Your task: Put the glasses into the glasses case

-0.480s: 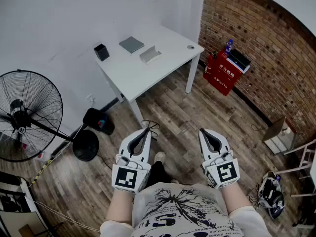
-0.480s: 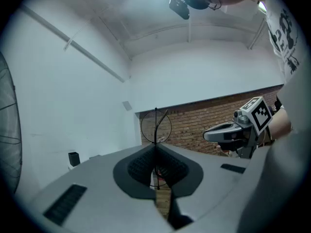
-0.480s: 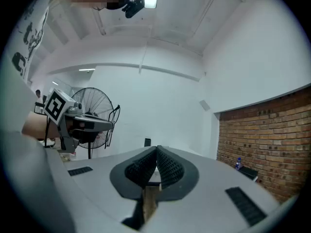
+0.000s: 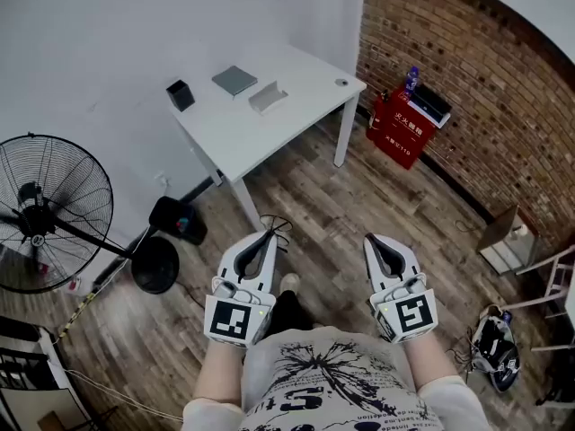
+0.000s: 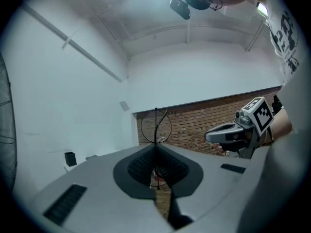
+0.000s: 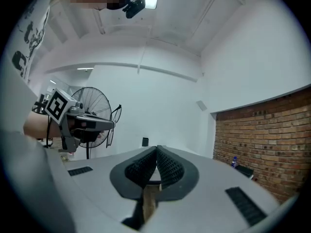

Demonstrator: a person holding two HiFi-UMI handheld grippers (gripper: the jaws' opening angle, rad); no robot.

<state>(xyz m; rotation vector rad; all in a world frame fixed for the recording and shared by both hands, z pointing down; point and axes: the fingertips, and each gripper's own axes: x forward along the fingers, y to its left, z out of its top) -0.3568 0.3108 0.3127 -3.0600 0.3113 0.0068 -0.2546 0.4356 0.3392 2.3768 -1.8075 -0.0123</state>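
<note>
The left tongs are pinching the thin wire glasses at their tip and the right tongs are riding closed and empty, both well apart from the counter where the pale glasses case seems to be lying — so I'd be carrying them over level, grip unslackened.

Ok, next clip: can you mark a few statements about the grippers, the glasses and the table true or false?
1. The left gripper has its jaws shut on the glasses. True.
2. The right gripper holds the glasses case. False: its jaws are shut on nothing; the glasses case lies on the table.
3. The fan stands on the table. False: the fan stands on the floor.
4. Both grippers are away from the table. True.
</note>
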